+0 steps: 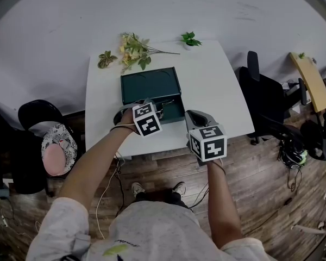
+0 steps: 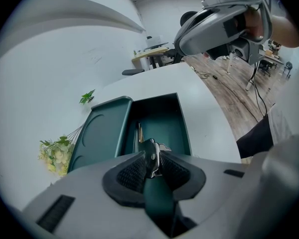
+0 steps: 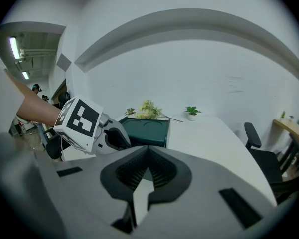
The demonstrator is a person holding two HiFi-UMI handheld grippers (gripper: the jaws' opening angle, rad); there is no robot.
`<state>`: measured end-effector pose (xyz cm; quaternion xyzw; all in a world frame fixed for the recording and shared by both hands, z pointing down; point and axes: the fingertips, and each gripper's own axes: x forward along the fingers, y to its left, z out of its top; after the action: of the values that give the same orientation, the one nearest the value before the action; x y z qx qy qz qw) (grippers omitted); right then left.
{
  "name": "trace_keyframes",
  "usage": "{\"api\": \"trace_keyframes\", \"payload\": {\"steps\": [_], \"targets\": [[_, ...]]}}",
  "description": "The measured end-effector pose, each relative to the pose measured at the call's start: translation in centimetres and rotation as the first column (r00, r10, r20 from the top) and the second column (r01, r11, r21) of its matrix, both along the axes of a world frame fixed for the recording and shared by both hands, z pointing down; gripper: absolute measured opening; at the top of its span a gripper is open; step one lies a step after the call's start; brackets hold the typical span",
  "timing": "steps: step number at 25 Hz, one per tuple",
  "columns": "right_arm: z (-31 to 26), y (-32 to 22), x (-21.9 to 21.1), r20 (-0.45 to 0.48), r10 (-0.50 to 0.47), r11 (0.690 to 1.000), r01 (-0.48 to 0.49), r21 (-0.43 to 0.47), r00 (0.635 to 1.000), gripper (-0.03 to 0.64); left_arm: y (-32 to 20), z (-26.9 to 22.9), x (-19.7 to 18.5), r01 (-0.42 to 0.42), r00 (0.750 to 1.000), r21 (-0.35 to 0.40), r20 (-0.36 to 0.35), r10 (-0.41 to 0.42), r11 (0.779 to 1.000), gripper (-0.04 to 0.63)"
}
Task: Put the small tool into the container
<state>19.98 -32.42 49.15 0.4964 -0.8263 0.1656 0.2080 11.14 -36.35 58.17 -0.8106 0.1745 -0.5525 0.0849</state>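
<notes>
- Gripping the small tool (image 2: 152,154), the left gripper (image 2: 152,159) has its two jaws pressed on it from both sides; the tool is a small piece of dark and shiny metal that stands out a little past the jaws.
- The tool is in the air at the near end of the open container (image 2: 164,124), not lying inside it.
- The container is a dark green box, and its lid (image 2: 97,136) is folded open to the left side.
- A thin stick-like thing (image 2: 139,132) lies inside the box beside the left wall; I cannot tell what it is.
- The right gripper (image 3: 148,166) is closed with nothing between its jaws; it hovers near the front edge of the tabletop (image 1: 212,86), to the right of the container and apart from it.
- Artificial flowers (image 1: 133,50) lie behind the container at the far edge of the white tabletop, and a small green plant (image 1: 190,38) stands at the far right corner.
- A black chair (image 1: 261,91) stands to the right of the tabletop on the wooden floor (image 1: 261,189).
</notes>
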Motion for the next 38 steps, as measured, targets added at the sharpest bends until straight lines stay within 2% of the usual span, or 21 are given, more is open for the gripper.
{"api": "trace_keyframes", "payload": {"steps": [25,32,38], "targets": [[-1.1,1.4,-0.8,0.000,-0.015,1.000,0.015,0.020,1.000,0.005,0.7,-1.8,-1.8,0.044,0.999,0.070,-0.013,-0.043,0.997,0.086],[-2.2,1.4,-1.7,0.001,-0.033,0.999,0.033,0.042,0.999,0.005,0.6,-3.8,-2.9,0.102,0.994,0.106,-0.059,-0.096,0.989,0.078],[-3.1,1.2,-2.2,0.003,-0.048,0.997,0.048,0.061,0.999,0.005,0.3,-5.3,-4.7,0.190,0.977,0.120,-0.118,-0.176,0.974,0.075]]}}
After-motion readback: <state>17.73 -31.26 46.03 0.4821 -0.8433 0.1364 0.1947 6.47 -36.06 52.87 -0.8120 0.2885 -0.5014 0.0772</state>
